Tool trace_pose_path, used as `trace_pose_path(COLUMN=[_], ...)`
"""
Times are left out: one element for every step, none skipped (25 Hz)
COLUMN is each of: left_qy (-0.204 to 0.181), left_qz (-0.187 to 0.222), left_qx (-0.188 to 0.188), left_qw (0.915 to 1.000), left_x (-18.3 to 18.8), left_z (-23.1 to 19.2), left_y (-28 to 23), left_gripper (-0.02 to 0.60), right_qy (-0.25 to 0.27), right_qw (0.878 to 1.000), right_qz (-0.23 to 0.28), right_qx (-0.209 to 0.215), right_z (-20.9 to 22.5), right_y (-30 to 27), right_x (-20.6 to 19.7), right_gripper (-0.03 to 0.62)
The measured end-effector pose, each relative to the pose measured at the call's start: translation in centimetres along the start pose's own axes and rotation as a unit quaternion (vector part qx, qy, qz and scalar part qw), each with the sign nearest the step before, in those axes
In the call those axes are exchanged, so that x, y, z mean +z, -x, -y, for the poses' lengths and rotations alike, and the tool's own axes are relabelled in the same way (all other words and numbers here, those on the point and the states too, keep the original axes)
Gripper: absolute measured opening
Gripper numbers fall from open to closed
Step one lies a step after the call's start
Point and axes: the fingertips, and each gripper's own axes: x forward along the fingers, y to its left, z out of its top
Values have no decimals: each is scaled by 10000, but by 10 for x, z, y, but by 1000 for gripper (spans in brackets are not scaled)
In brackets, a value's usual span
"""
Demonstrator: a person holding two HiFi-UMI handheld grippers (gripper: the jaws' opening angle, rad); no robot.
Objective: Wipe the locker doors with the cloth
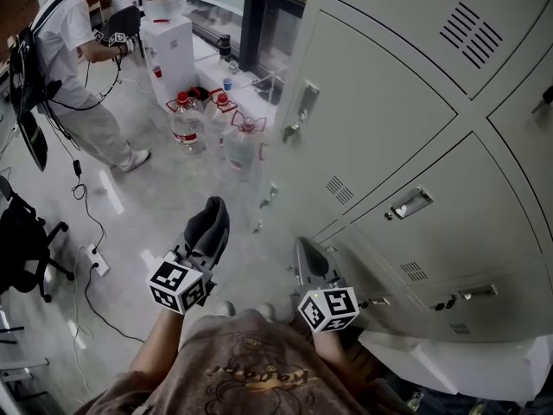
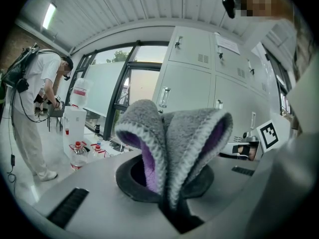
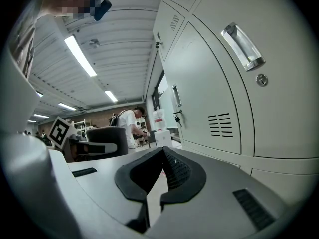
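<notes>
Fingers of my left gripper [image 1: 204, 239] pinch the grey cloth [image 1: 210, 219]. It stands folded above their tips, over the floor and apart from the locker doors [image 1: 389, 119] to their right. My right gripper [image 1: 307, 259] hangs just beside the lower doors. Beyond the left fingers stand water bottles [image 1: 186, 128] with red caps and a white dispenser [image 1: 168, 46]. A person [image 1: 73, 67] in white stands further left. The print on my shirt is too warped to read.

From the left gripper view, the cloth fills the space ahead of the fingers, purple inside its fold, and hides part of the lockers. A paper sheet [image 2: 227, 44] on one door is too small to read.

From the right gripper view, the fingers are pressed nearly together on nothing. A vented door [image 3: 209, 98] with a chrome handle [image 3: 242, 46] is just right of them.
</notes>
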Motion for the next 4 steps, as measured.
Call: trace_pose_path(left_qy=[-1,1,3,3], left_qz=[1,4,9,14], left_qx=[2,3,4,4], left_qw=[10000,10000,10000,10000], left_x=[0,0,1,1], left_z=[0,0,0,0], left_y=[0,-1,-1,-1], left_gripper=[40,40,40,40], right_qy=[-1,0,1,4], right_qw=[10000,10000,10000,10000], right_qz=[-2,-1,1,3], right_qx=[1,1,2,3], right_z=[0,1,1,2], right_y=[0,0,-1,-1], right_x=[0,0,0,1], right_gripper=[-2,-2,-2,-2])
